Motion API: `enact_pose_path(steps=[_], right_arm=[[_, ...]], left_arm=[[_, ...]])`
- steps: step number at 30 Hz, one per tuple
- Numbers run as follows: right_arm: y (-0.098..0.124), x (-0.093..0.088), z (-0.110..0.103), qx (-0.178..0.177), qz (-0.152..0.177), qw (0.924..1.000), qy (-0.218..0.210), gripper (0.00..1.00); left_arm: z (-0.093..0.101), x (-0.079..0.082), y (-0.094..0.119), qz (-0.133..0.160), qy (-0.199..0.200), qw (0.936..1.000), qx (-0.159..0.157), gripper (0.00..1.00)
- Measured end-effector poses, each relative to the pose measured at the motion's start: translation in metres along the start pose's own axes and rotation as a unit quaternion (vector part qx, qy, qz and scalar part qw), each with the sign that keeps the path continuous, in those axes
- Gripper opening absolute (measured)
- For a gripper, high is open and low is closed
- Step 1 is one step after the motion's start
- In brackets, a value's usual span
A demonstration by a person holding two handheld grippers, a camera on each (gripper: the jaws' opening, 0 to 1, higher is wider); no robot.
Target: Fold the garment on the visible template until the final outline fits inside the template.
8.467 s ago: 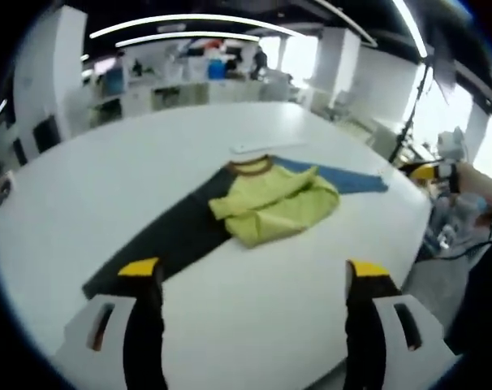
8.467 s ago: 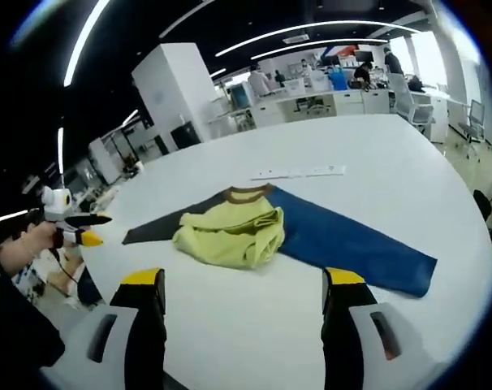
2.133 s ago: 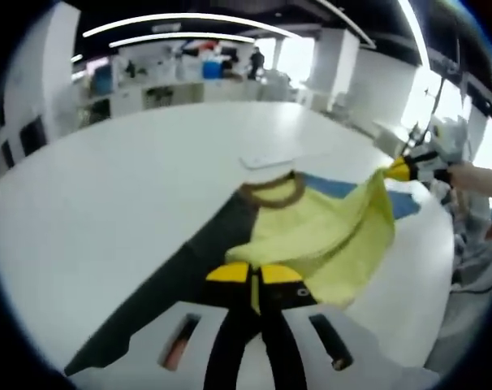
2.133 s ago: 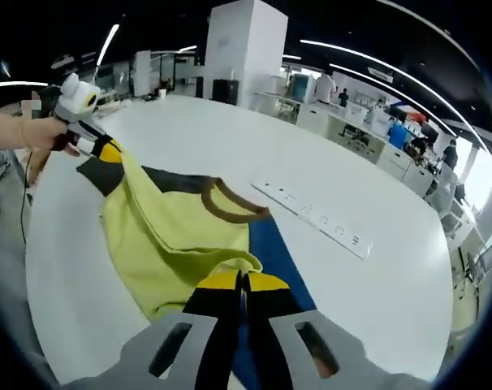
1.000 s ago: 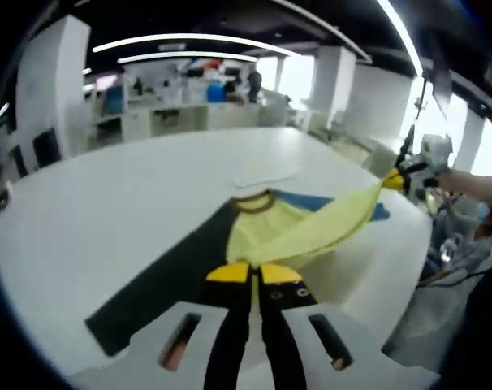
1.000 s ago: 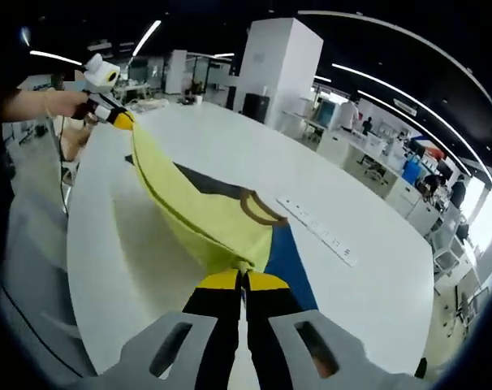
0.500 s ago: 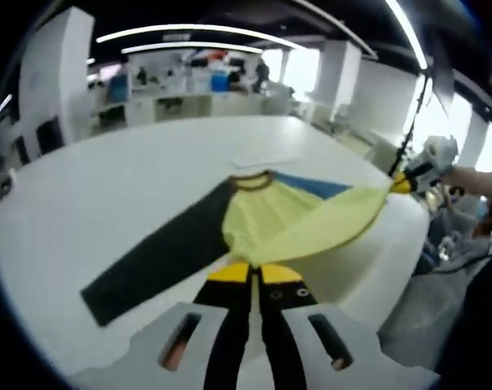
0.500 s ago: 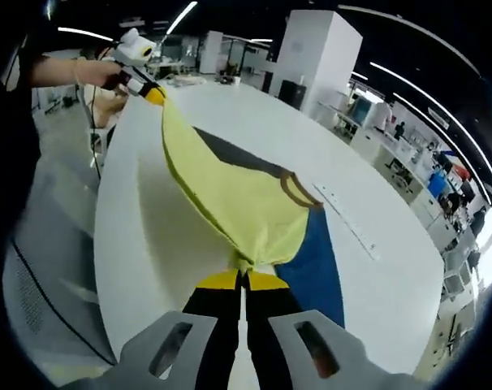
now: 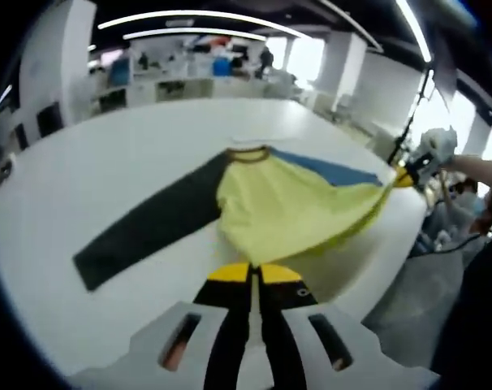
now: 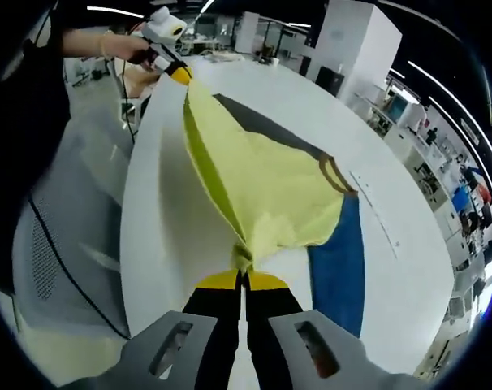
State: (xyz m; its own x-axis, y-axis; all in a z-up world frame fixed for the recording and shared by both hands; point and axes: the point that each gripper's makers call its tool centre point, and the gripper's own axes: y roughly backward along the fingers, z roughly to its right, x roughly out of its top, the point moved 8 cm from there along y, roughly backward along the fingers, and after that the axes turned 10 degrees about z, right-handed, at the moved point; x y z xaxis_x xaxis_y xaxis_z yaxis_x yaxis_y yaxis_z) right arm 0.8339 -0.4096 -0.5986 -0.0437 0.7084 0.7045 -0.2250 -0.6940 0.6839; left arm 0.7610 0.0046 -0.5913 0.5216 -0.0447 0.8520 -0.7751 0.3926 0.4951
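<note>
left gripper and right gripper pinch hem of yellow shirt | stretched above white worktop | risk: hem slips, shirt bunches

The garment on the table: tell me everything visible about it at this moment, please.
The garment is a long-sleeved top of soft knit-looking fabric with a yellow-green body, a brown collar, one dark sleeve and one blue sleeve. The sleeves lie flat on the white table. The body's lower edge is lifted and stretched between the left gripper and the right gripper, each shut on a corner.
</note>
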Motion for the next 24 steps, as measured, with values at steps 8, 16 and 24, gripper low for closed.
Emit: enact_pose_path(steps=[8, 16, 24], right_arm=[[-0.006, -0.010, -0.014, 0.027, -0.025, 0.9993, 0.012, 0.01], [-0.011, -0.019, -0.032, 0.041, -0.040, 0.9982, 0.014, 0.02], [-0.019, -0.029, -0.053, 0.050, -0.055, 0.9971, 0.018, 0.02]], left_arm=[[0.006, -0.021, 0.004, -0.017, 0.003, 0.9998, -0.005, 0.00], [0.007, -0.038, 0.004, -0.036, -0.002, 0.9993, -0.011, 0.00], [0.007, -0.054, 0.003, -0.057, -0.024, 0.9979, -0.021, 0.00]])
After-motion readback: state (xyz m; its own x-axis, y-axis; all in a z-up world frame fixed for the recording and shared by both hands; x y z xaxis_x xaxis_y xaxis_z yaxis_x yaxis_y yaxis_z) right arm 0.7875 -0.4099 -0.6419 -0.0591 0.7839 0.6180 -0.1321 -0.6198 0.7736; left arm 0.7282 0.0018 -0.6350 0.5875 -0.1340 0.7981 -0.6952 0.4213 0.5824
